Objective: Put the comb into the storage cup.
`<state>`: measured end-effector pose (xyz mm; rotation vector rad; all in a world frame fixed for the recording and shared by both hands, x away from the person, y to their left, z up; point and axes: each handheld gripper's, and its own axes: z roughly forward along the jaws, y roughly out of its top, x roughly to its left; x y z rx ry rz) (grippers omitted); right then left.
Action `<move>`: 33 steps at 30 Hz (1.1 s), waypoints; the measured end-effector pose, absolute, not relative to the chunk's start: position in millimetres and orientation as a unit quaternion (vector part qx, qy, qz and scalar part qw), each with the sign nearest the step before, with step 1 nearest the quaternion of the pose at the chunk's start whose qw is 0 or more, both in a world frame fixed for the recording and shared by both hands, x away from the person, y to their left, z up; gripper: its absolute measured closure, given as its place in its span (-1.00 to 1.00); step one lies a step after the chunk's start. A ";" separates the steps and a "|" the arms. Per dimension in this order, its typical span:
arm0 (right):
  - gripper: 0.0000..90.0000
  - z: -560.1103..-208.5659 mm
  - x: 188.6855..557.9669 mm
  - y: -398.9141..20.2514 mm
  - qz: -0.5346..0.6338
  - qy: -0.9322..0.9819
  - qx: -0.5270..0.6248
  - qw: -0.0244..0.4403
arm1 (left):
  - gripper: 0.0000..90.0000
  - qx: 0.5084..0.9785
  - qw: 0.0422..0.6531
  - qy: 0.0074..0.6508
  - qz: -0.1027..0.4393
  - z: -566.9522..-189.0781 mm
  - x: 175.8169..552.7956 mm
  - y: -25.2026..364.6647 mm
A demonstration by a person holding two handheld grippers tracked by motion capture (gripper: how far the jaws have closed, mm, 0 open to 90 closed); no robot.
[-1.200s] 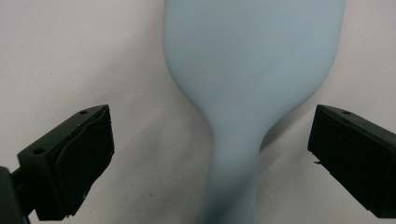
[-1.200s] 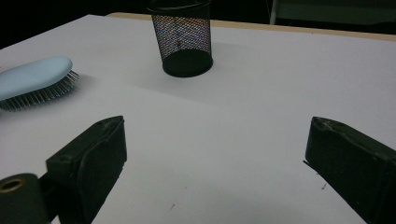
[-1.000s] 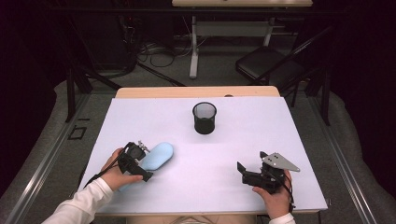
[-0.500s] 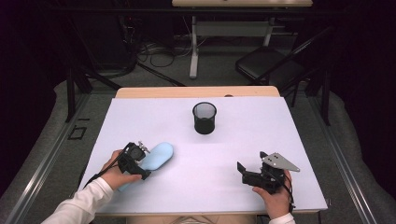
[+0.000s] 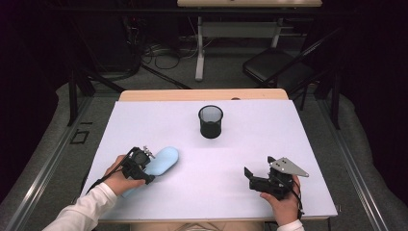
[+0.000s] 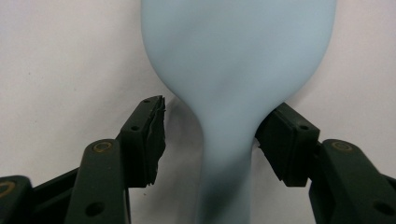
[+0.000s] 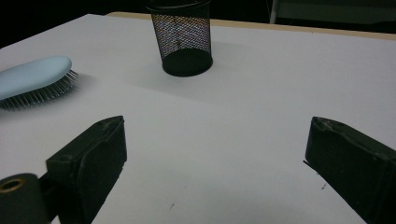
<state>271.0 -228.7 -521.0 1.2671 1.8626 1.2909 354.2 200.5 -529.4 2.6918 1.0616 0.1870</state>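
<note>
My left gripper (image 6: 210, 140) has just been closing about the brush's (image 5: 161, 161) neck, one pad touching, one apart; brush flat on the table (image 5: 288, 144); right gripper (image 7: 215, 168) agape, idle; lifting remains.

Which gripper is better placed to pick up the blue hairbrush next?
Left. The left gripper already straddles the hairbrush at its neck, its jaws just closing, one pad touching. The right gripper sits open, far across the table.
</note>
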 end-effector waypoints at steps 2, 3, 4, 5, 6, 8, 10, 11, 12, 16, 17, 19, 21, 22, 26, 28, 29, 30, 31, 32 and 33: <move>-0.88 -520.8 270.9 -228.8 0.478 0.692 0.470 0.269 | -0.01 0.923 0.121 0.361 0.064 -529.2 354.2 200.2; -0.88 -521.0 271.0 -228.7 0.479 0.691 0.470 0.269 | 0.00 0.923 0.120 0.359 0.064 -529.1 354.0 200.0; -0.88 -521.1 271.1 -228.7 0.479 0.691 0.470 0.269 | 0.01 0.923 0.121 0.360 0.063 -529.0 353.9 199.9; -0.88 -521.1 271.1 -228.7 0.479 0.691 0.470 0.269 | 0.03 0.924 0.121 0.358 0.063 -528.8 353.9 199.8; -0.88 -521.0 271.0 -228.8 0.479 0.691 0.470 0.269 | 0.07 0.924 0.121 0.356 0.060 -528.6 353.9 199.7; -0.88 -520.9 270.9 -229.0 0.479 0.691 0.470 0.269 | 0.12 0.925 0.121 0.356 0.059 -528.4 353.7 199.3; -0.88 -521.1 271.0 -229.0 0.479 0.691 0.470 0.269 | 0.17 0.925 0.123 0.355 0.059 -528.3 353.3 199.0; -0.88 -521.1 271.1 -228.9 0.479 0.691 0.470 0.269 | 0.19 0.925 0.123 0.354 0.057 -528.1 353.3 199.0; -0.88 -521.1 271.0 -228.9 0.479 0.691 0.470 0.269 | 0.22 0.925 0.123 0.354 0.055 -528.1 353.3 199.1; -0.88 -521.1 271.0 -228.8 0.479 0.691 0.469 0.269 | 0.29 0.925 0.124 0.355 0.052 -528.0 353.4 199.2; -0.88 -521.2 271.1 -228.9 0.479 0.691 0.470 0.269 | 0.29 0.925 0.124 0.356 0.051 -528.0 353.4 199.3; -0.87 -521.2 271.1 -228.9 0.479 0.691 0.470 0.269 | 0.32 0.924 0.125 0.358 0.049 -528.1 353.3 199.6; -0.87 -521.0 270.9 -229.0 0.478 0.692 0.469 0.269 | 0.34 0.923 0.128 0.361 0.046 -528.3 353.2 200.3; -0.87 -521.2 271.0 -228.8 0.479 0.691 0.470 0.270 | 0.35 0.922 0.127 0.362 0.046 -528.2 353.0 200.5; -0.87 -521.6 271.5 -228.8 0.478 0.691 0.469 0.271 | 0.38 0.922 0.130 0.362 0.045 -528.3 352.5 201.3; -0.87 -521.6 271.5 -228.7 0.478 0.691 0.469 0.271 | 0.39 0.922 0.131 0.363 0.043 -528.4 352.5 201.7; -0.87 -521.7 271.6 -228.8 0.478 0.692 0.469 0.271 | 0.40 0.921 0.132 0.364 0.044 -528.4 352.5 202.0; -0.87 -521.6 271.5 -228.8 0.477 0.692 0.469 0.271 | 0.40 0.921 0.132 0.365 0.042 -528.3 352.6 202.3; -0.87 -521.7 271.5 -228.9 0.477 0.692 0.470 0.271 | 0.41 0.920 0.133 0.367 0.041 -528.3 352.3 202.6; -0.87 -521.7 271.6 -229.0 0.477 0.691 0.470 0.271 | 0.42 0.919 0.134 0.368 0.041 -528.3 352.2 202.9; -0.87 -521.6 271.5 -229.1 0.476 0.692 0.470 0.271 | 0.43 0.919 0.134 0.367 0.041 -528.3 352.1 203.3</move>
